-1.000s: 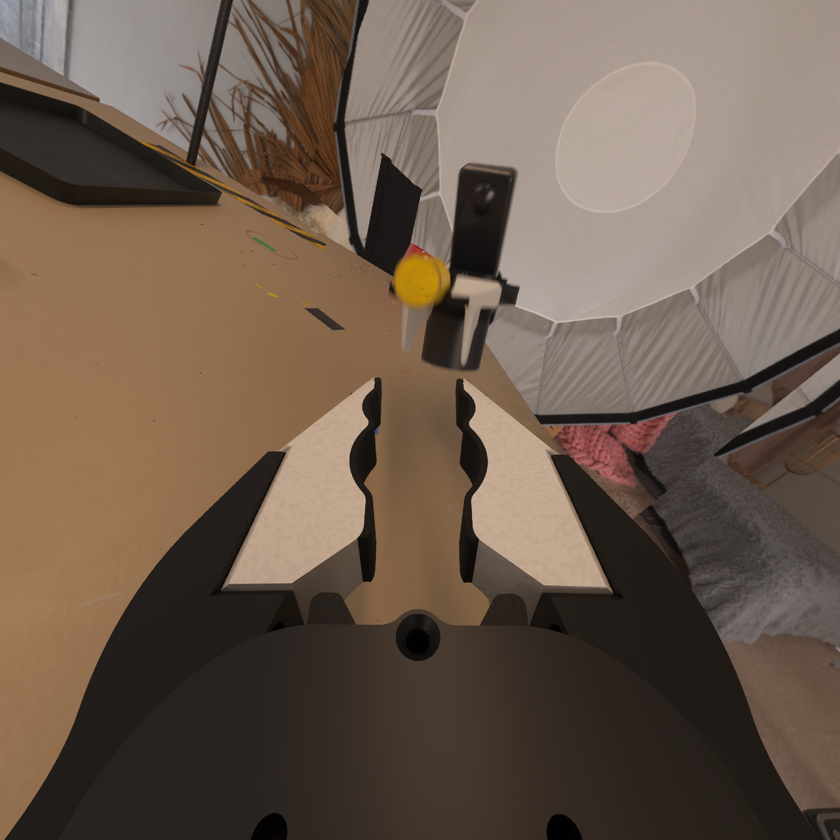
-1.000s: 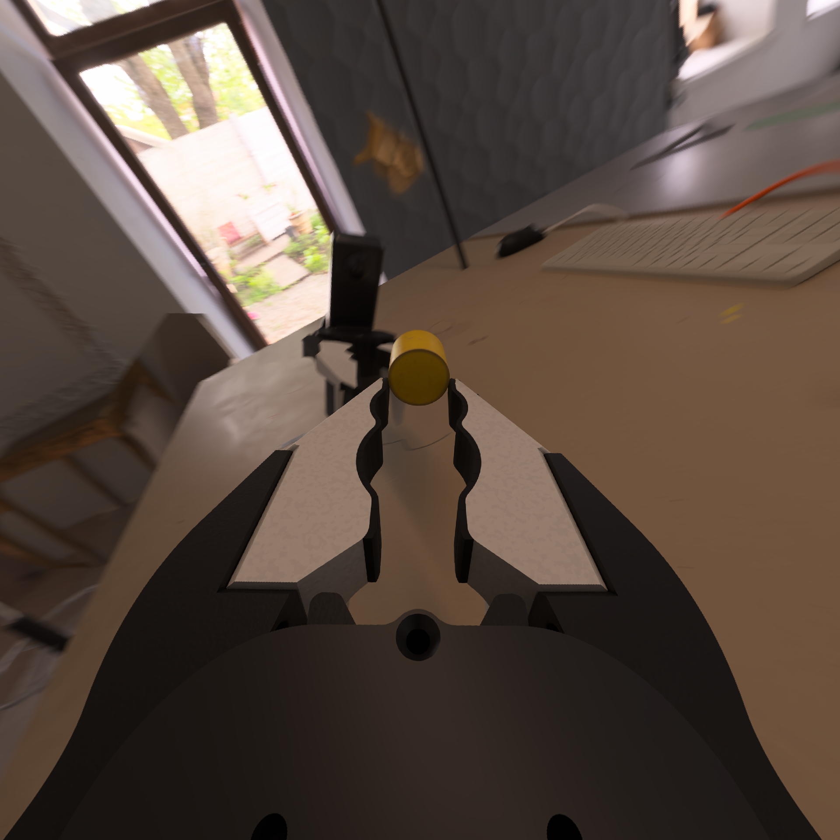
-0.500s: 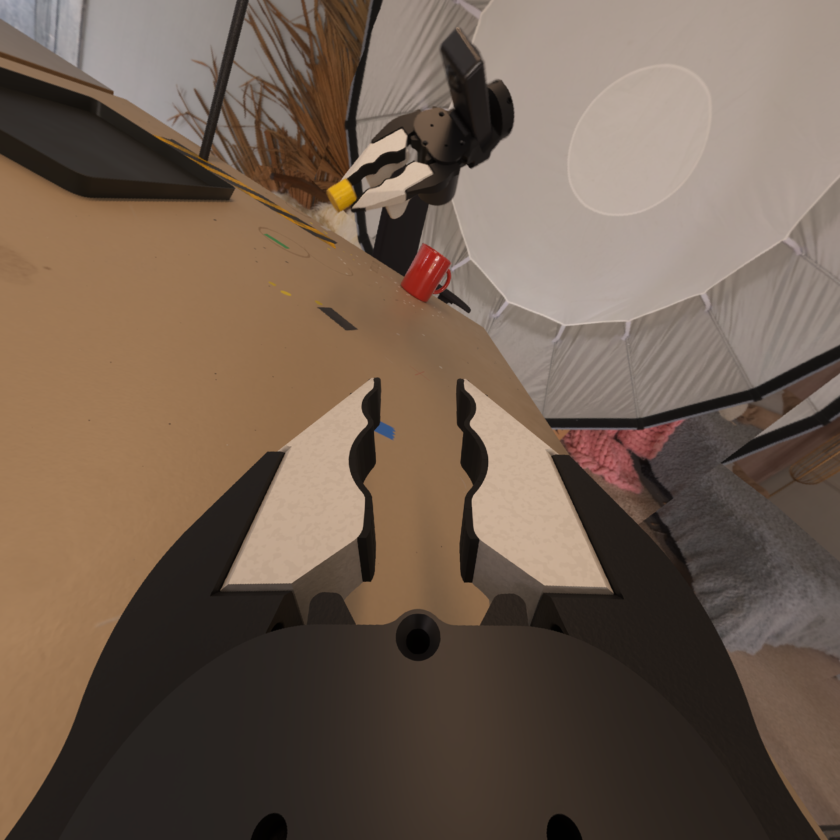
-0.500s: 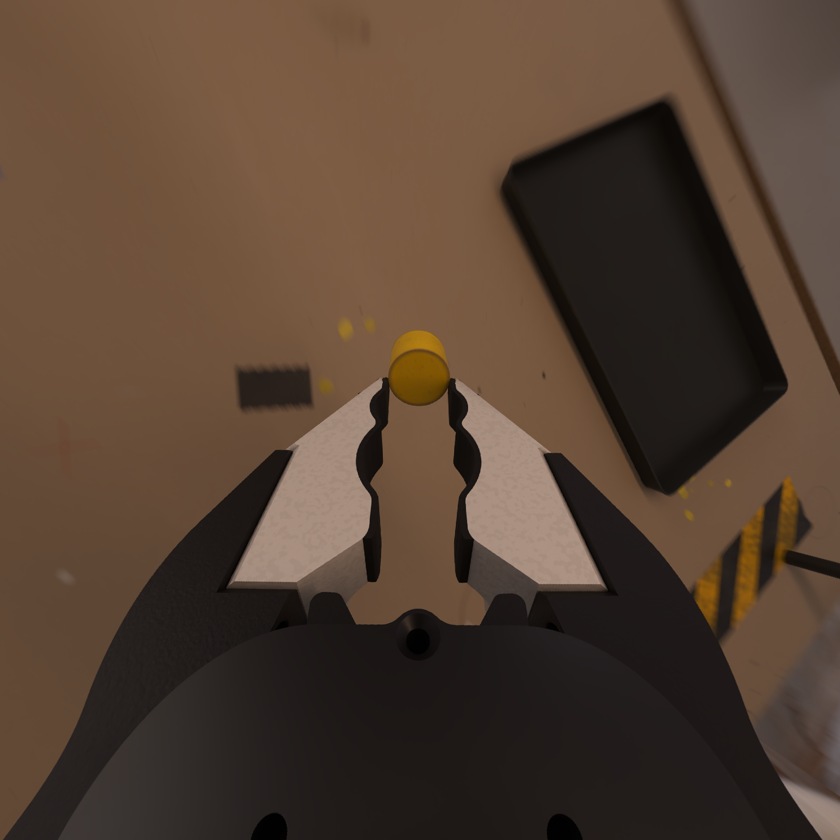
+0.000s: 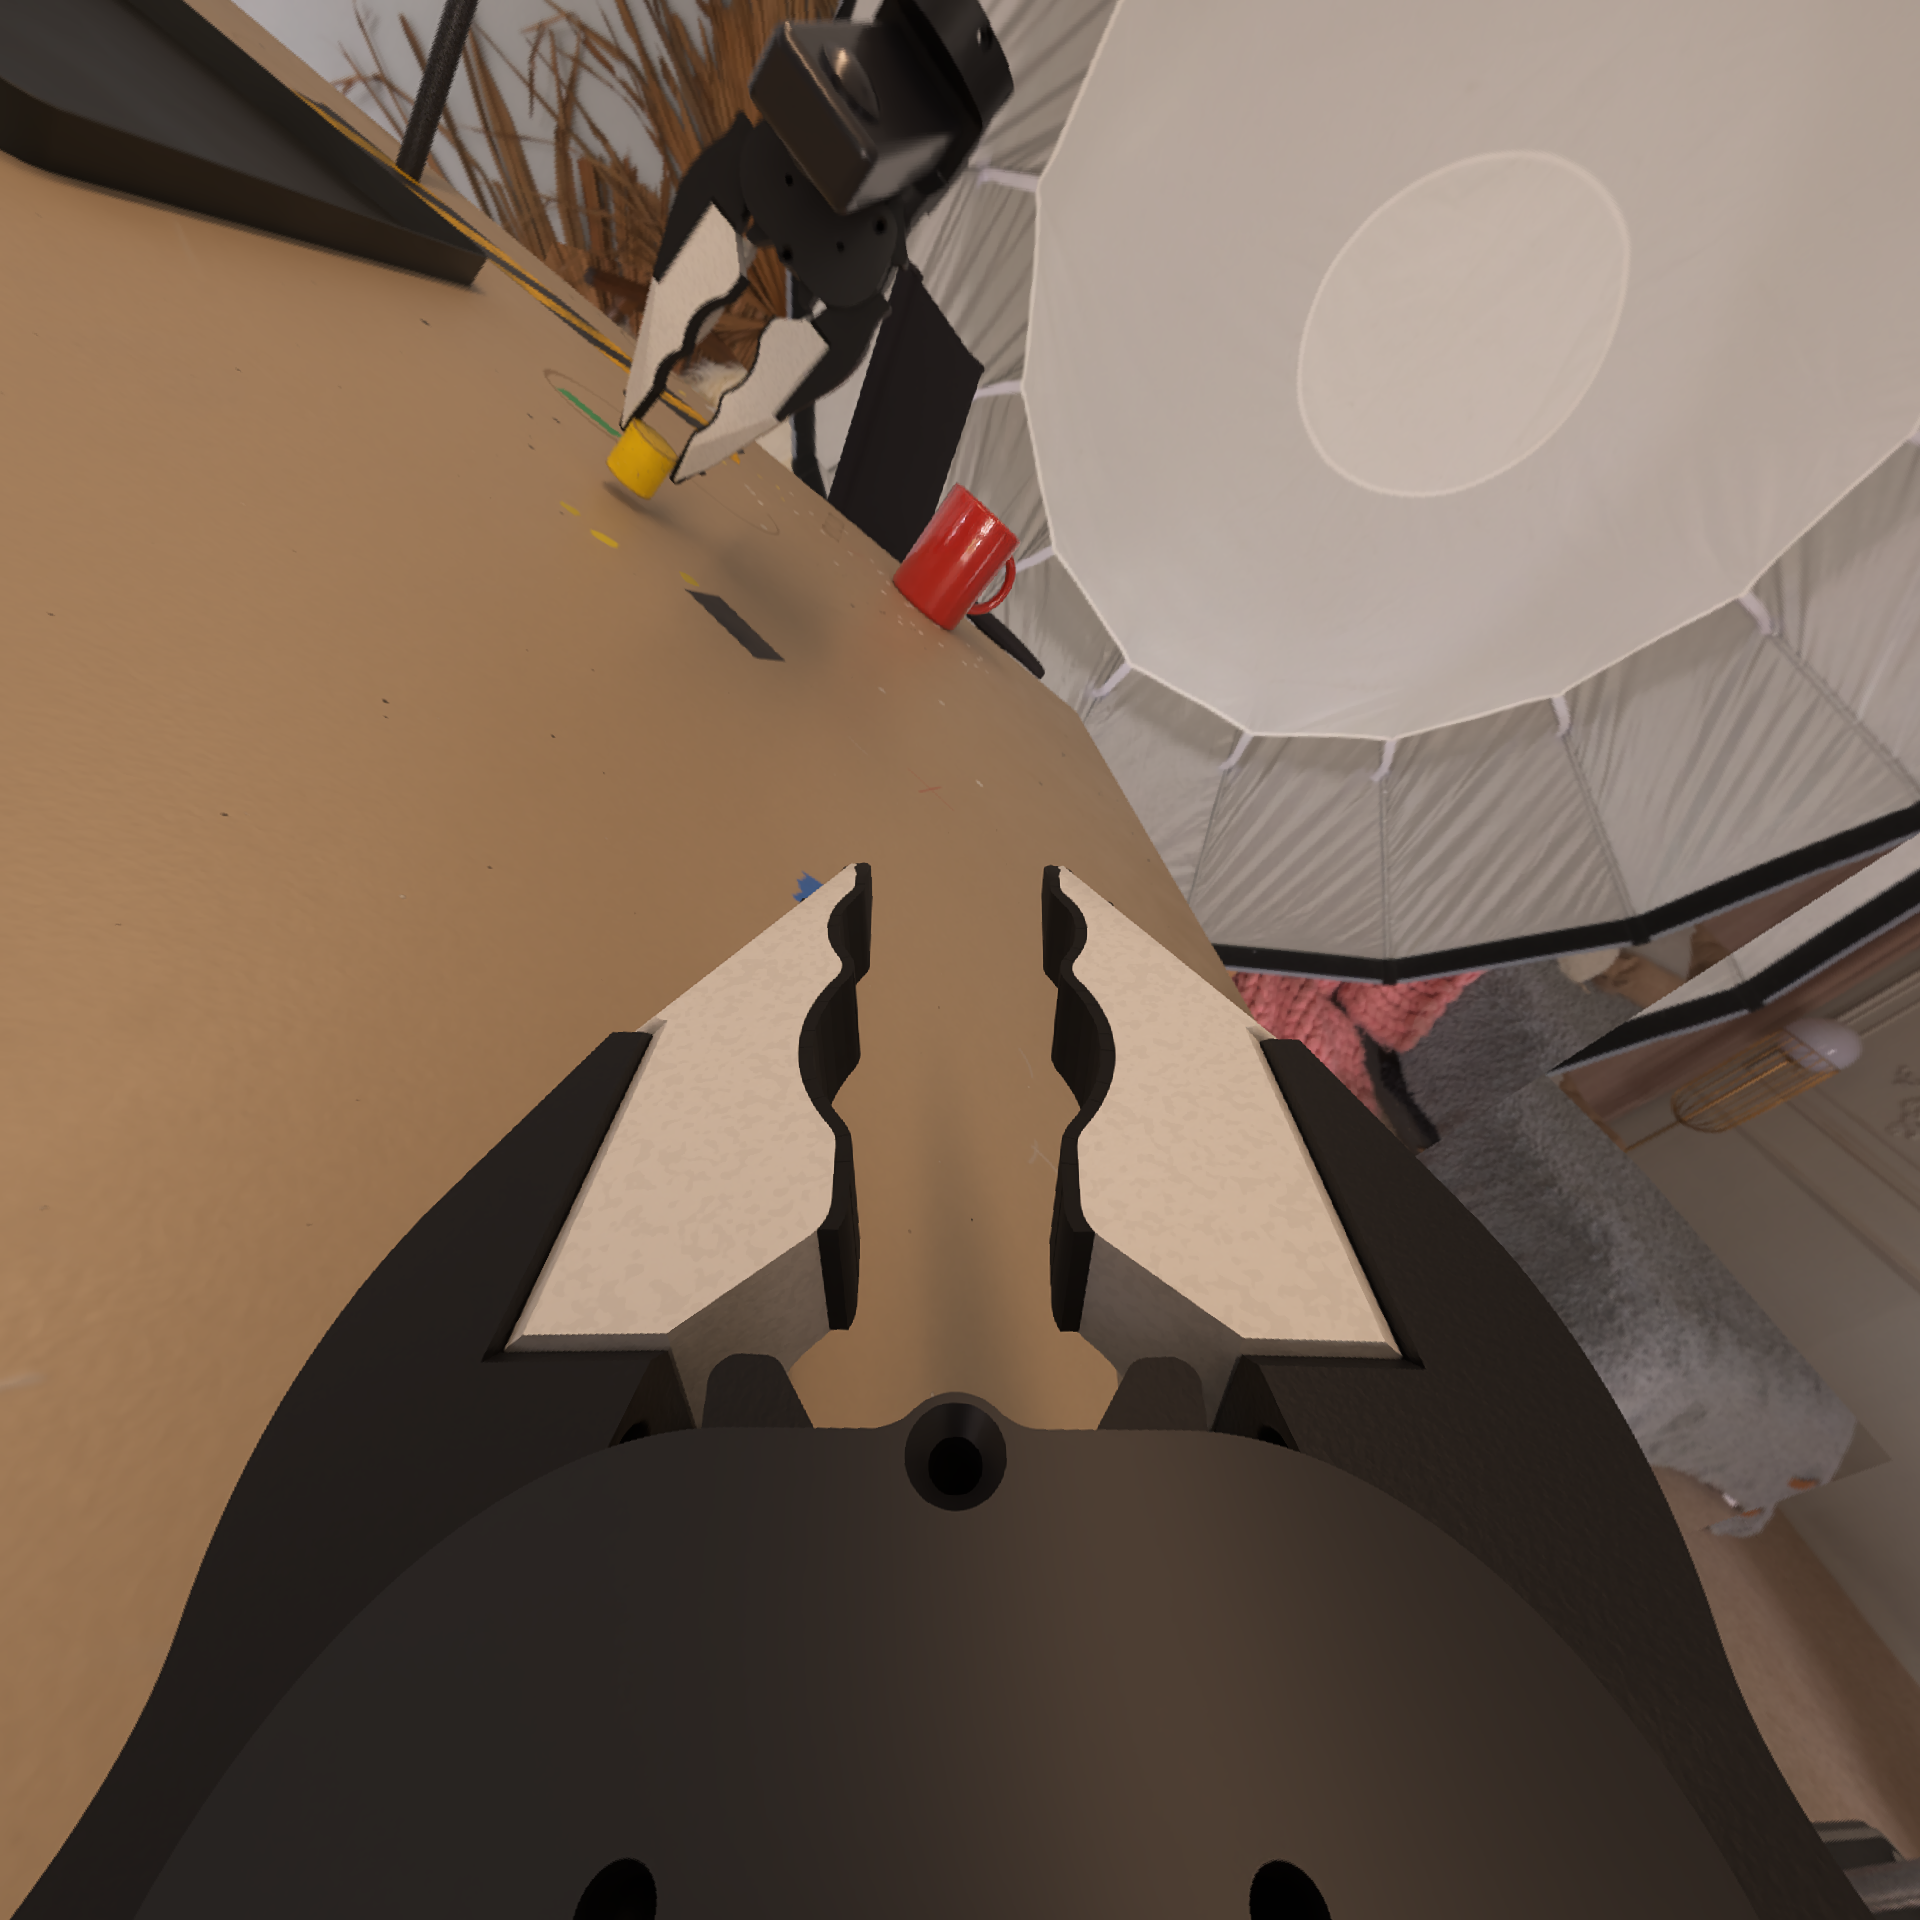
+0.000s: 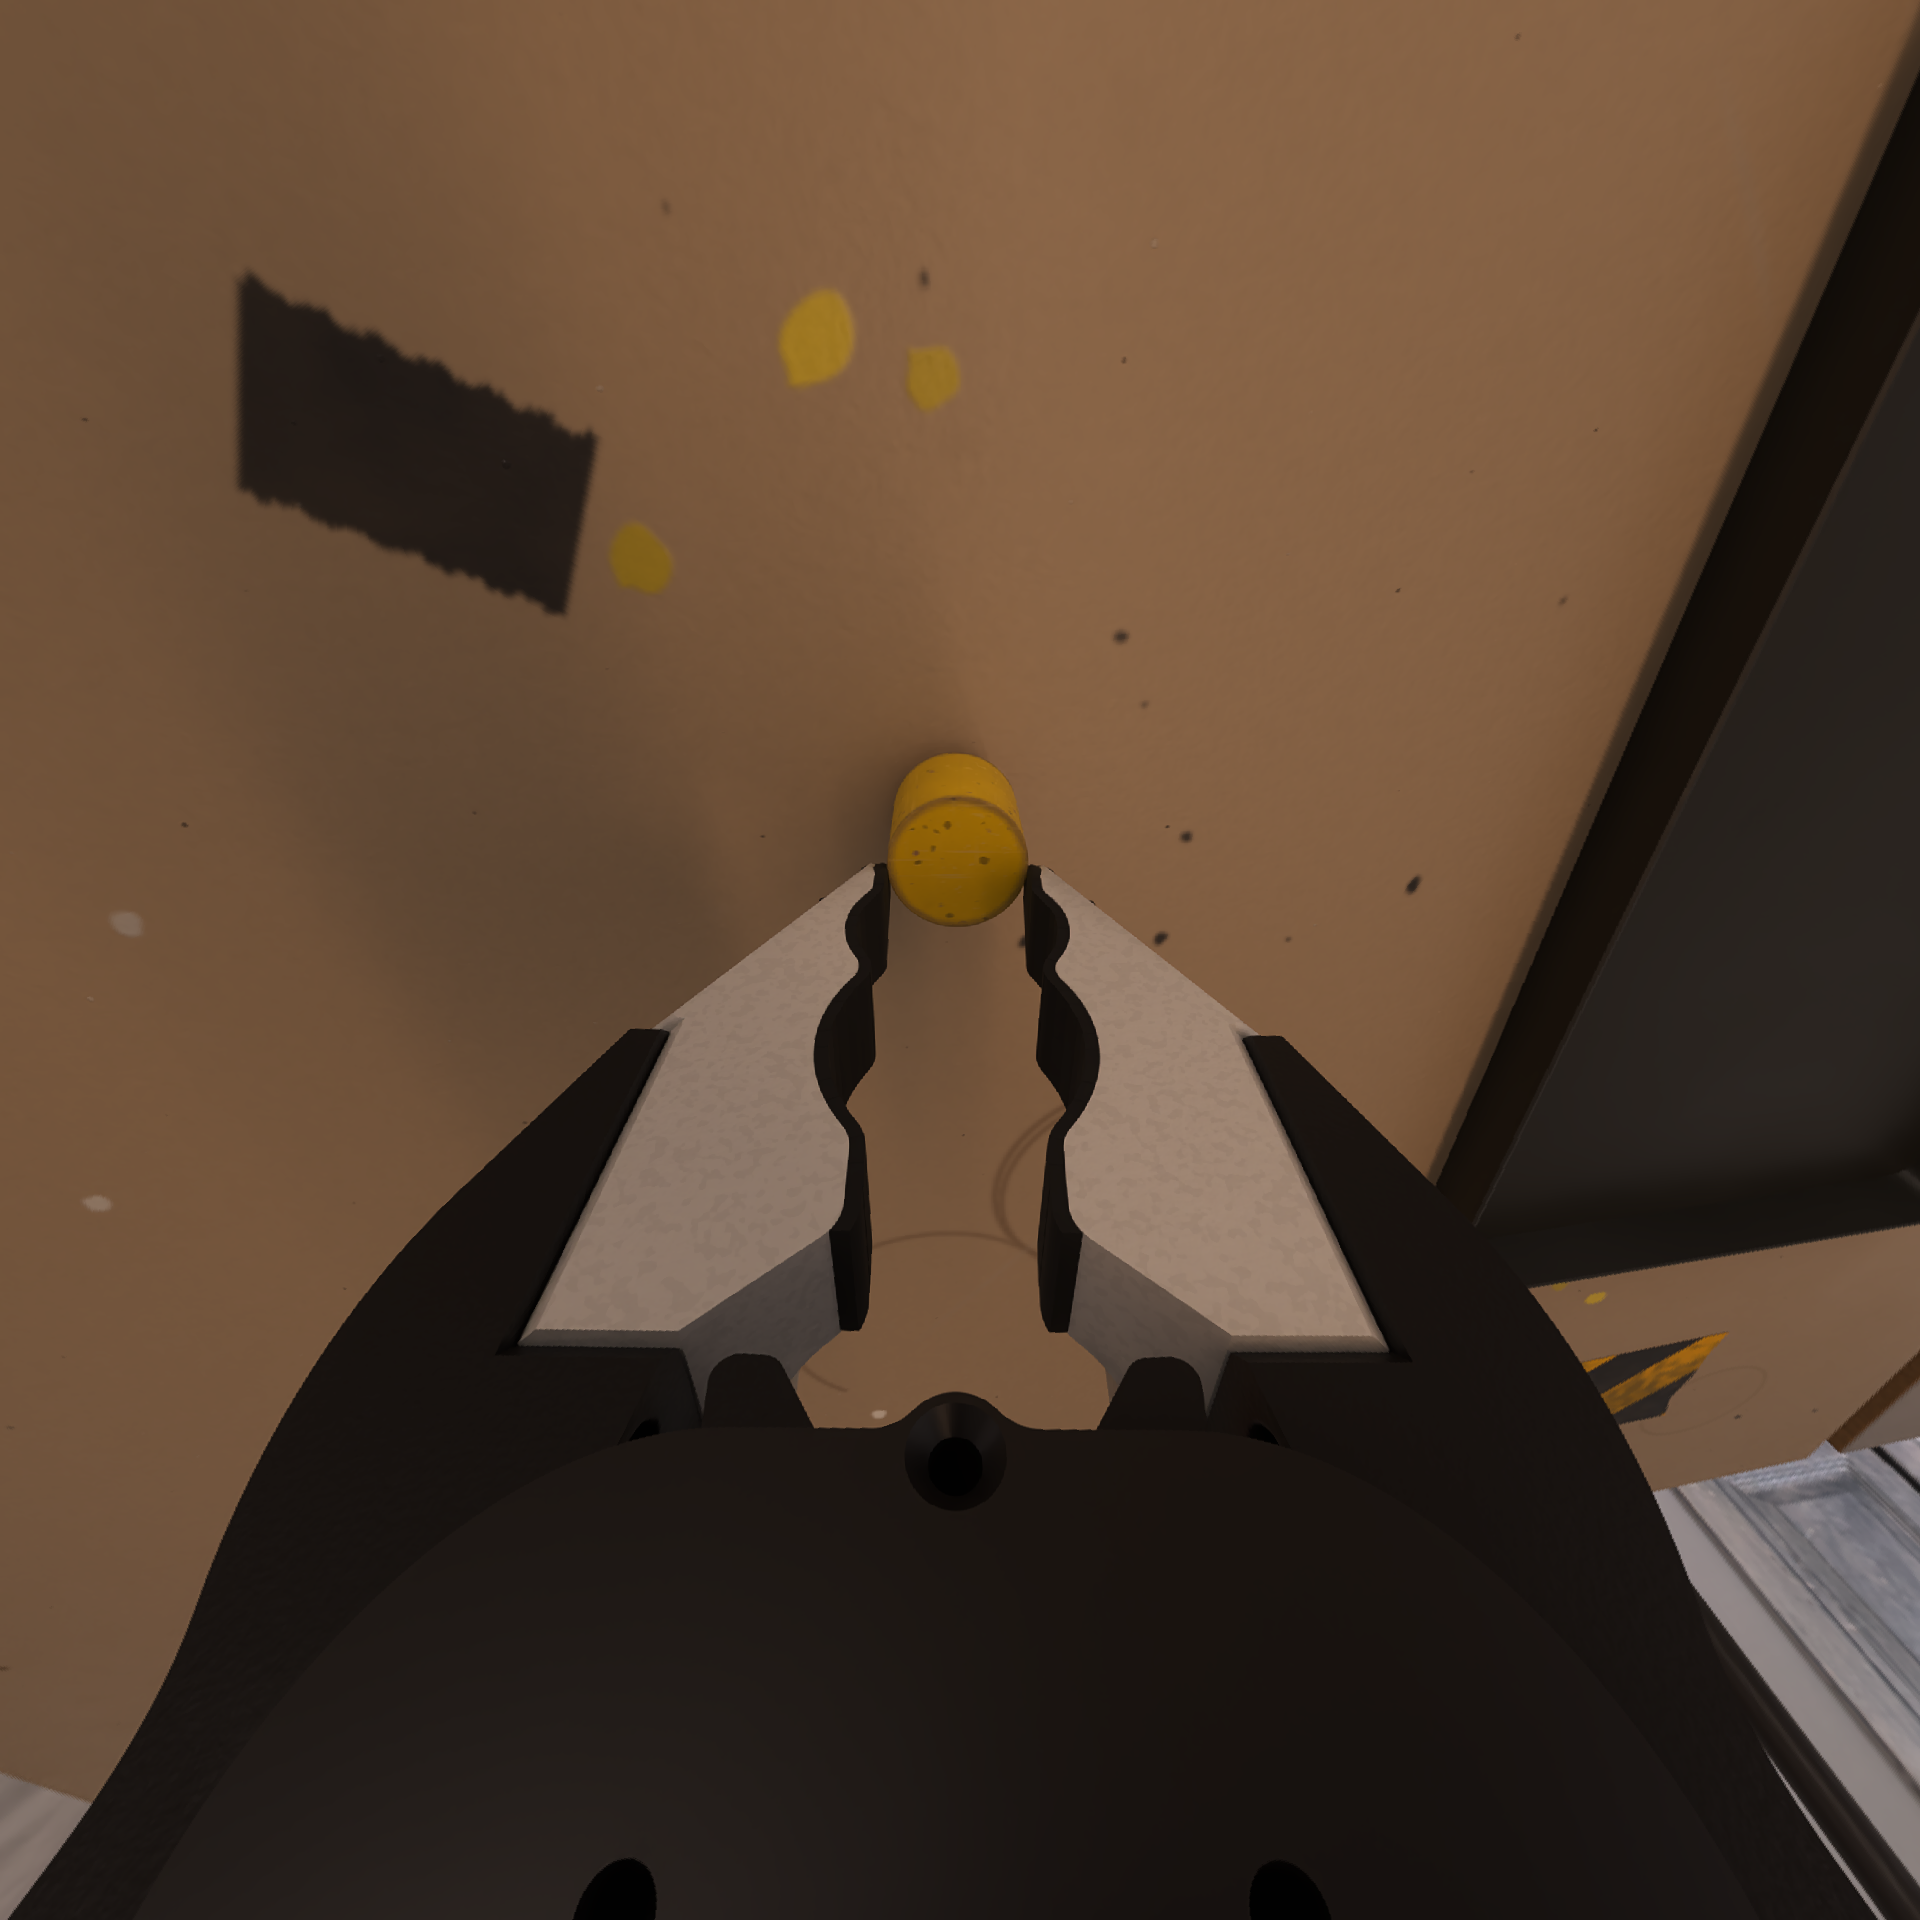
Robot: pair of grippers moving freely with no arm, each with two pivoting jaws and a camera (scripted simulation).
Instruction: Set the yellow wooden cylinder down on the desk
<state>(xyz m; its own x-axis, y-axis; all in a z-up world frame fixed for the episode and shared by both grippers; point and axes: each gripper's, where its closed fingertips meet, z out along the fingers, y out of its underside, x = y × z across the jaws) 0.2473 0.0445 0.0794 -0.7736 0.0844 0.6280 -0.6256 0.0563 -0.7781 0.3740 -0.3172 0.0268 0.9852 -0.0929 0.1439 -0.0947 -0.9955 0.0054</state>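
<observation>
Left wrist view: the left claw (image 5: 954,873) hangs low over the tan worktop (image 5: 312,831), its 2 fingers parted with nothing between them. Far ahead, the right claw (image 5: 665,452) points steeply down at the worktop and pinches the yellow wooden cylinder (image 5: 640,482) at its very tips. The cylinder's lower end sits at or just above the surface, with a soft shadow beneath it; contact cannot be confirmed from here. A red mug (image 5: 954,558) stands near the worktop's edge, well apart from the cylinder, and a strip of black tape (image 5: 736,623) lies between them.

Right wrist view: the right claw (image 6: 956,878) looks almost straight down, gripping the cylinder (image 6: 956,847) by its sides, the speckled end face towards the camera. 3 yellow paint spots (image 6: 817,336) and the tape (image 6: 410,442) mark the worktop (image 6: 1247,416) beyond, and a dark tray (image 6: 1766,831) runs along the right.

The step in hand appears to be the final lowering. Done well, it means settling the far end flat before letting go, then parting the fingers evenly and lifting straight back, so the upright cylinder is not tipped.
</observation>
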